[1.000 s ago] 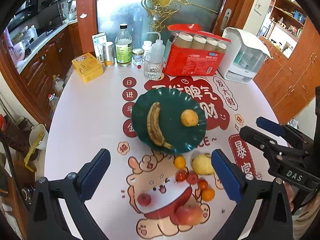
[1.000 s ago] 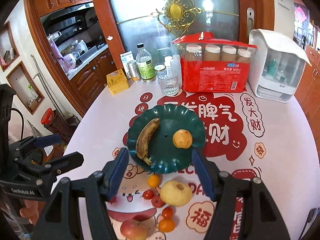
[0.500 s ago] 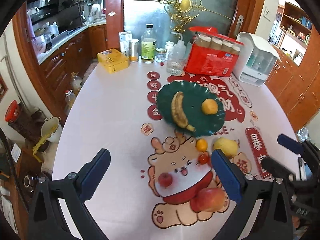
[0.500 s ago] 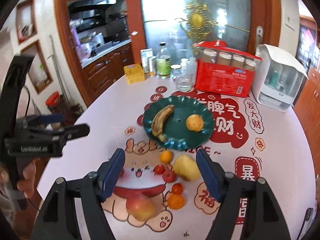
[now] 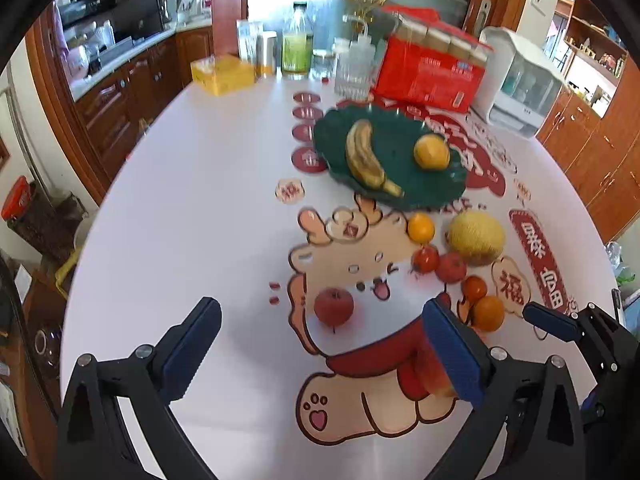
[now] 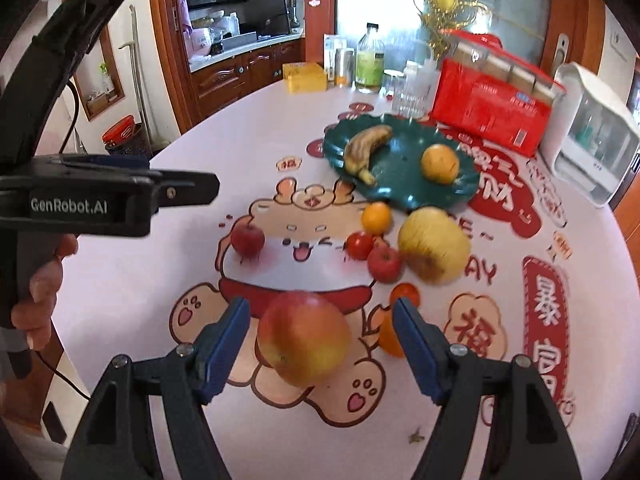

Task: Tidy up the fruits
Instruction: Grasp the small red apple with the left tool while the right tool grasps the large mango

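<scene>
Round table, glossy printed cloth; scalloped green plate holds a speckled banana and a dimpled orange; right gripper spread around smooth large apple, pads not touching; left gripper spread above small round apple.

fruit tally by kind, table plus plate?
Banana: 1
Large yellow fruit: 1
Big apple: 1
Small red fruits: 3
Orange-coloured fruits: 4
Total: 10
</scene>
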The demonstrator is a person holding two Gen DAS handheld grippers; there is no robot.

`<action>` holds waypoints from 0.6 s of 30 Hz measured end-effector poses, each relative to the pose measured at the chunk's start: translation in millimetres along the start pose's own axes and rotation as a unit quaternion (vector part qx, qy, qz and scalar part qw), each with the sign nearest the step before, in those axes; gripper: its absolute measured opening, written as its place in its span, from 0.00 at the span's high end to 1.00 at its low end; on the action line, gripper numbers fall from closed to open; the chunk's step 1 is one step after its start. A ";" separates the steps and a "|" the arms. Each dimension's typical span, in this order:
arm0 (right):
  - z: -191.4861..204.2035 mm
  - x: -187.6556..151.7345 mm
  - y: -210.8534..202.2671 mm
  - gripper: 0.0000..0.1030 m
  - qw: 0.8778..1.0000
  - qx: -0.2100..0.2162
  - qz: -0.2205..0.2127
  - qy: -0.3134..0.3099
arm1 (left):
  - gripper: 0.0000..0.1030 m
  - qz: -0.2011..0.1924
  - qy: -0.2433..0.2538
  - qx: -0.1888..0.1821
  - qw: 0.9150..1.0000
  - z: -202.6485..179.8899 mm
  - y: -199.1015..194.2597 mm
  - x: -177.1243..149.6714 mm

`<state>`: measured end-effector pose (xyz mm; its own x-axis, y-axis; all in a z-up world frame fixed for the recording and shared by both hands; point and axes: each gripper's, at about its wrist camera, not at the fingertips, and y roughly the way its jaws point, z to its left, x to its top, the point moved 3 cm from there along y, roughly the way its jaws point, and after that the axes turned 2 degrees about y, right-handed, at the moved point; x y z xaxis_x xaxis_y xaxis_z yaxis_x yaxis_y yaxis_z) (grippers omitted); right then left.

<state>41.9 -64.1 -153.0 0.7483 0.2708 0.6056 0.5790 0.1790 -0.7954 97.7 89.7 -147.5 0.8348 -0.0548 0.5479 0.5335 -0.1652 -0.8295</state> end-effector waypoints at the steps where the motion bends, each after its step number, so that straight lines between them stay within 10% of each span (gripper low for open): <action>1: -1.3 -2.1 3.4 0.28 1.000 0.002 0.002 0.002 | 0.03 0.003 -0.002 -0.002 1.000 -0.4 3.4 -2.3; 18: -1.5 -18.5 45.6 0.28 0.996 0.083 0.035 -0.004 | 0.18 0.069 -0.058 -0.028 0.996 4.2 70.6 -16.3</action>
<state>55.0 -62.4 -200.5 0.7816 0.2958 0.5491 0.4640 0.3127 -0.8288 122.4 83.1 -215.4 0.9113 0.0328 0.4104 0.4072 -0.2189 -0.8867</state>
